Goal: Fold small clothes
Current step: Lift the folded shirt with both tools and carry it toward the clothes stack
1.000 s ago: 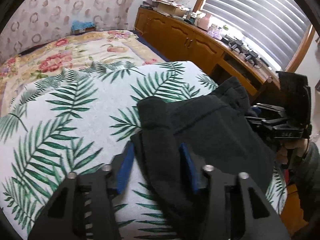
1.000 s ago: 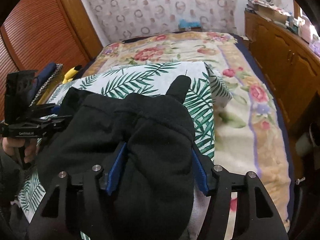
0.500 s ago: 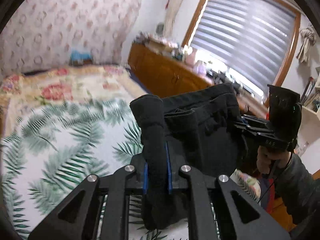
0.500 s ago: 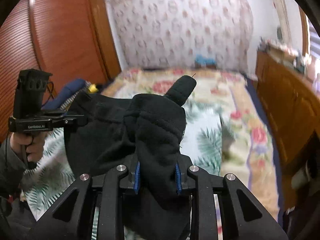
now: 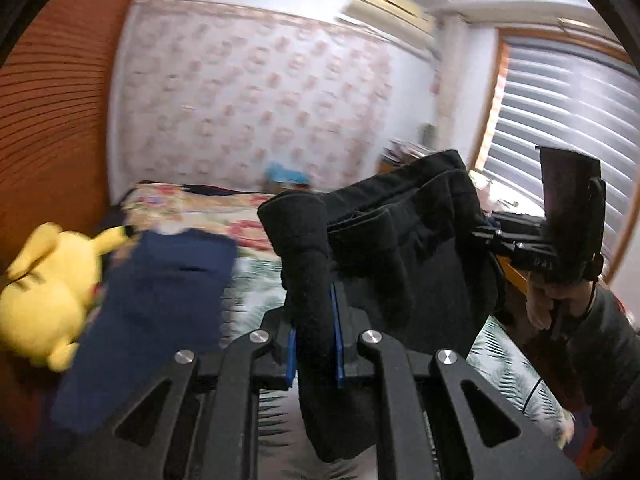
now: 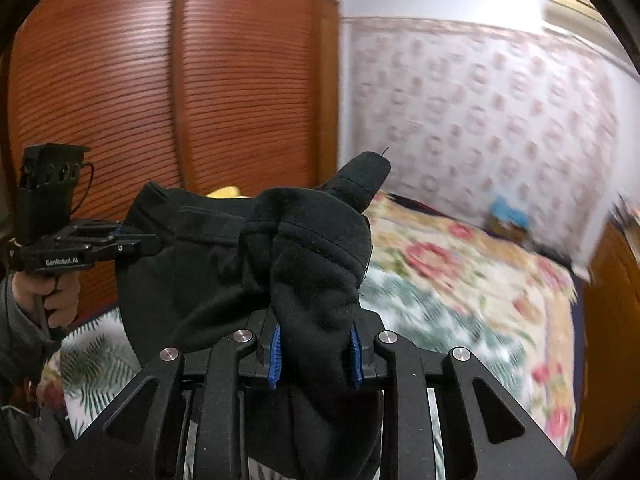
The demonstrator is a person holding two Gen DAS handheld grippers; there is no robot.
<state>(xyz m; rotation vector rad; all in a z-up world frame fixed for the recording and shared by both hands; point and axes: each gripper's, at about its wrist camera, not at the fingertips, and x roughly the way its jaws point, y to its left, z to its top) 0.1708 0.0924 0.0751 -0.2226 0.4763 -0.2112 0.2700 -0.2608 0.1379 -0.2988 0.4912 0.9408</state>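
Note:
A black fleece garment (image 5: 400, 240) hangs in the air above the bed, stretched between the two grippers. In the left wrist view my left gripper (image 5: 314, 354) is shut on one bunched edge of it, blue pads pressing the cloth. The right gripper (image 5: 480, 232) grips the far right edge, with a hand below it. In the right wrist view my right gripper (image 6: 316, 354) is shut on a thick fold of the black garment (image 6: 304, 248), and the left gripper (image 6: 156, 244) pinches the garment's left edge. The lower part of the cloth hangs hidden behind the gripper bodies.
A yellow plush toy (image 5: 44, 288) and a folded navy garment (image 5: 160, 300) lie at the left of the bed. A leaf-print sheet (image 5: 508, 364) covers the near part and a floral blanket (image 6: 460, 264) the far part. A louvred wooden wardrobe (image 6: 200, 80) stands left, a blinded window (image 5: 560, 120) right.
Both grippers shut on the black garment as it lay on the leaf-print sheet and lifted it clear of the bed. Both views have swung up and to the left.

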